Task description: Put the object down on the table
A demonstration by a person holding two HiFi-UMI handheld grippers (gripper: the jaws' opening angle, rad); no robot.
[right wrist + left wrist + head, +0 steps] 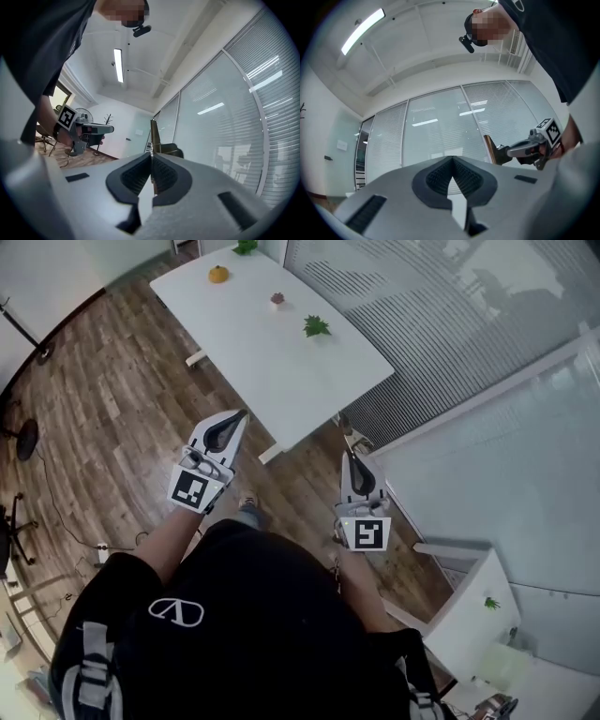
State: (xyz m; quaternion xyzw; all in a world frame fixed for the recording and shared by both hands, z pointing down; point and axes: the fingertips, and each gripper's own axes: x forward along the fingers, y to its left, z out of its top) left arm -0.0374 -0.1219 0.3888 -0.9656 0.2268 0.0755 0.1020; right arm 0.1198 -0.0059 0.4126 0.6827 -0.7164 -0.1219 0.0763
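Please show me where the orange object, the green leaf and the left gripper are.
orange object (218,274), head view, on its middle
green leaf (316,326), head view, on its middle
left gripper (243,414), head view, between its closed fingertips

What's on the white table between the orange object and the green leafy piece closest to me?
A small pinkish-brown object, touching neither the orange object nor the leafy piece; head view shows it.

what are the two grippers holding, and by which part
Nothing. The left gripper and the right gripper are both shut, with nothing between their jaws.
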